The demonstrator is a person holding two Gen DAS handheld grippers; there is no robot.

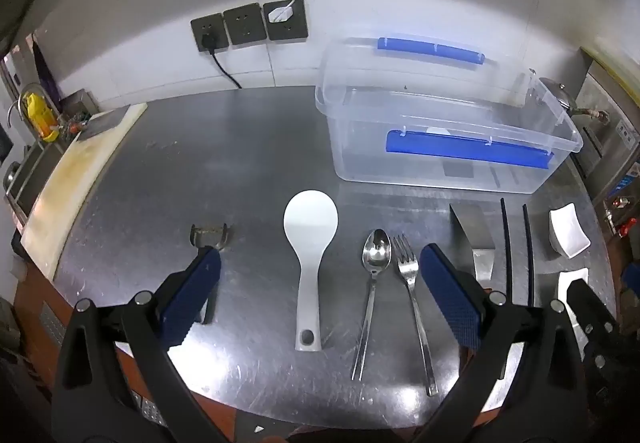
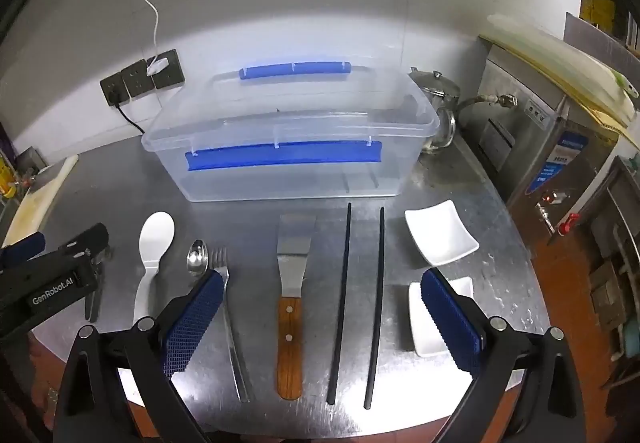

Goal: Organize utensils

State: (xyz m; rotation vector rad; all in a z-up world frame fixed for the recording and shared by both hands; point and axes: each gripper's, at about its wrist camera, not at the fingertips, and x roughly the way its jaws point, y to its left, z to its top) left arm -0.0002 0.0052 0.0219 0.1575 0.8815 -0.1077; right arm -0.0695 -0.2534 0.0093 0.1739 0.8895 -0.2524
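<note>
On the steel table point(image 1: 248, 171) several utensils lie in a row: a white rice paddle point(image 1: 310, 227), a spoon point(image 1: 376, 251), a fork point(image 1: 406, 263), a wood-handled spatula point(image 2: 290, 323) and two black chopsticks point(image 2: 344, 303). Behind them stands a clear plastic box point(image 2: 288, 155) with blue clips, nothing visible inside. My left gripper point(image 1: 320, 253) hovers open above the paddle and spoon, holding nothing. My right gripper point(image 2: 322, 275) hovers open over the spatula and chopsticks, also holding nothing. A small metal tool point(image 1: 208, 235) is partly hidden behind the left finger.
Two white square dishes point(image 2: 440, 233) sit at the right, one partly behind my right finger. A cutting board point(image 1: 76, 179) lies along the left edge. A metal kettle point(image 2: 436, 91) and steel appliances stand at the right. Wall sockets point(image 1: 248, 23) with cables are behind.
</note>
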